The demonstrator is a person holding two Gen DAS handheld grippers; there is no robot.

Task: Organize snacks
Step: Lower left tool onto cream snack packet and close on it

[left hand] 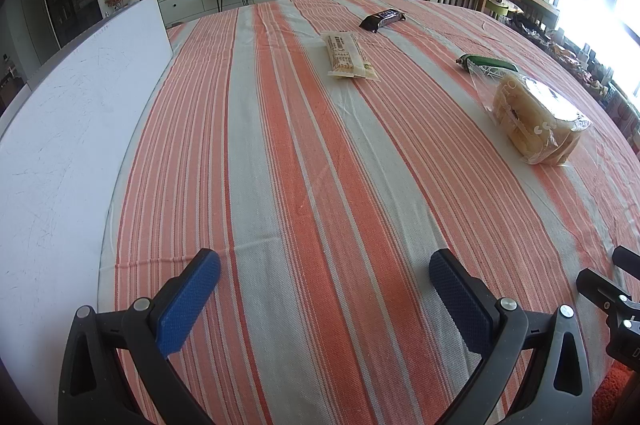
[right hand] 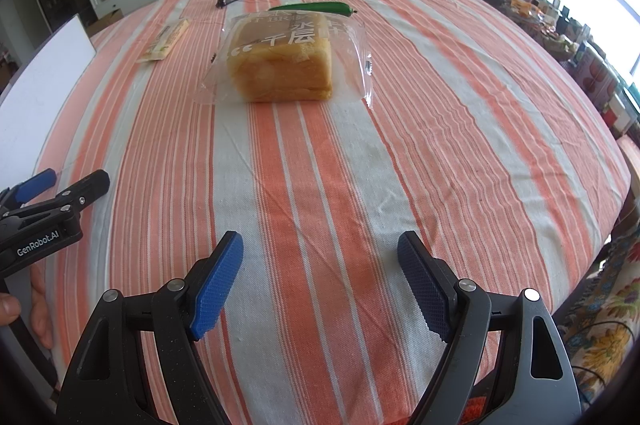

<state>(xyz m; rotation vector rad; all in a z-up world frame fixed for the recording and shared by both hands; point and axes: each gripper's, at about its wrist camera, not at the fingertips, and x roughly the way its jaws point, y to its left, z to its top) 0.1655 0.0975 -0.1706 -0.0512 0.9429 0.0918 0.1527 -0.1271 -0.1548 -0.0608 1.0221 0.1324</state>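
Inventory, snacks on the striped tablecloth [left hand: 304, 153], as seen from my two hand-held grippers.

1. Bagged bread loaf [right hand: 280, 65]: centre of the right wrist view, right-middle of the left wrist view. It sits flat on the cloth, sealed in a clear wrapper with loose film spread to either side. It is straight ahead of my right gripper [right hand: 320, 281], well apart from it. I judge it the likeliest first pick, since that gripper is lined up on it.

2. Green packet [right hand: 320, 7]: upper centre of the right view, lying just behind the loaf. I cannot tell whether they touch.

3. Dark snack bar [left hand: 382, 18]: upper centre of the left view, lying alone.

4. Pale flat packet [left hand: 349, 55]: upper centre of the left view, between the dark bar and the near edge, lying flat.

5. White board [left hand: 76, 129]: left side of the left view, beside the cloth, bare. Possibly the gathering spot; that is a guess.

Containers: no box, basket or tray shows in either view. The only enclosures are the snacks' own wrappers, all appearing sealed.

Grippers: my left gripper [left hand: 324, 281] hangs over bare cloth at lower frame, jaws spread wide, nothing between them. My right gripper is likewise released and empty. Nothing is gathered yet; all four items lie scattered.
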